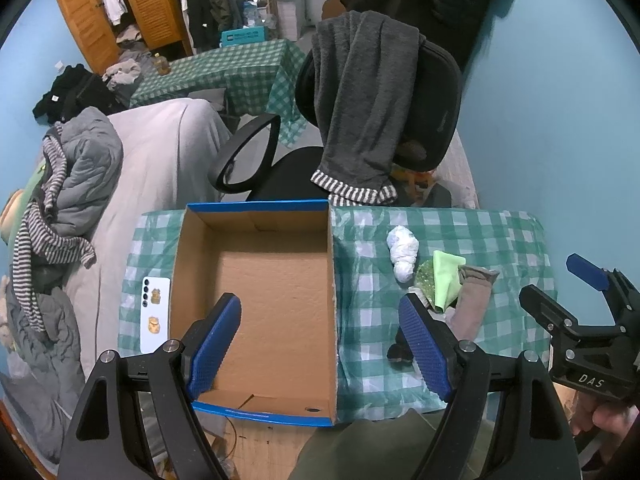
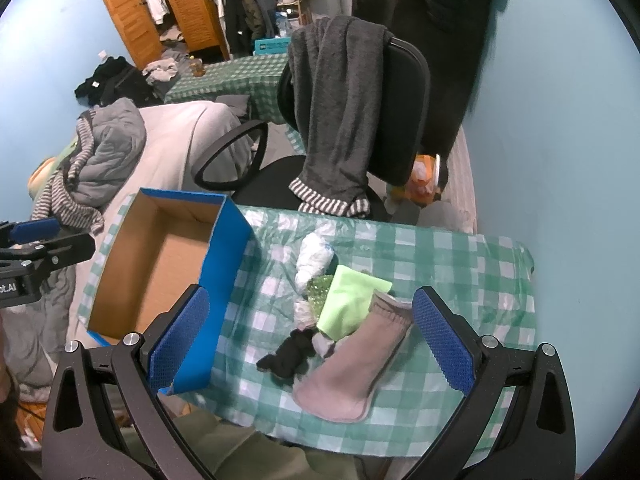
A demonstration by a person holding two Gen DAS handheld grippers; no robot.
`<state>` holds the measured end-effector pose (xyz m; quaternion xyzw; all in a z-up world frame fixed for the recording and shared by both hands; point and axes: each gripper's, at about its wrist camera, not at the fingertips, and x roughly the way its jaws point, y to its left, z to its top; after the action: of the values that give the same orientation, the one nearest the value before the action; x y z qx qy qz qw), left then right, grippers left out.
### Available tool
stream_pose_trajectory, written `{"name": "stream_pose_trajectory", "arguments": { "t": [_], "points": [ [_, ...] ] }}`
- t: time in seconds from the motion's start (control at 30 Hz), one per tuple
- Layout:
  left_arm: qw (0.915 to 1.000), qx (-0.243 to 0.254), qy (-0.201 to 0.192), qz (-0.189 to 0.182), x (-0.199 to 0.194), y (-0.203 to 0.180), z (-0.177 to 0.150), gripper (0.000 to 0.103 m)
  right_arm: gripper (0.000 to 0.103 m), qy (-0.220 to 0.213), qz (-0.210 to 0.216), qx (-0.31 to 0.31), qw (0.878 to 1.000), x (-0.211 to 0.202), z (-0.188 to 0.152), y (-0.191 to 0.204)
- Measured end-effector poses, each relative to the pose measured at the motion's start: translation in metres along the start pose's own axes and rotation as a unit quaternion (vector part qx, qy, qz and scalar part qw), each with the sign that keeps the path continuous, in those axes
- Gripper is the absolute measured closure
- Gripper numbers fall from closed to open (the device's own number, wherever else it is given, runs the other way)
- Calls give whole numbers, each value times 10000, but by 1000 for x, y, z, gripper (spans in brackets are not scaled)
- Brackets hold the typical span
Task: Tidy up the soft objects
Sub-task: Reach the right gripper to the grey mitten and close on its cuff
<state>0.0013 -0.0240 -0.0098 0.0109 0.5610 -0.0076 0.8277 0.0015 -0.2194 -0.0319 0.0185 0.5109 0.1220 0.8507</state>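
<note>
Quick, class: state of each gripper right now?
Left gripper: open, holding nothing, above the box.
Right gripper: open, holding nothing, above the sock.

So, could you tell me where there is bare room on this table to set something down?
The box is empty. Bare tablecloth lies between the sock and the wall. It is crowded around the white bundle, green cloth and black sock.
</note>
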Motion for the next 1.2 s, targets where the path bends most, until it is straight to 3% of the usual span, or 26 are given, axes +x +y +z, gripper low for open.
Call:
{"name": "stream_pose_trajectory", "arguments": {
  "t": [0.47, 0.87, 1.2],
  "points": [
    [9982, 367, 451, -150, 47, -12, -10, 21, 1, 483, -234, 424, 9977, 18, -21, -39],
    [9929, 639, 924, -379, 98, -40, -21, 21, 1, 1199, -243, 780, 9894, 72, -39, -71],
    [9890, 890, 1124, -373, 129, -63, -30, 21, 1, 1499, -276, 1005, 9832, 115, -52, -82]
  ]
}}
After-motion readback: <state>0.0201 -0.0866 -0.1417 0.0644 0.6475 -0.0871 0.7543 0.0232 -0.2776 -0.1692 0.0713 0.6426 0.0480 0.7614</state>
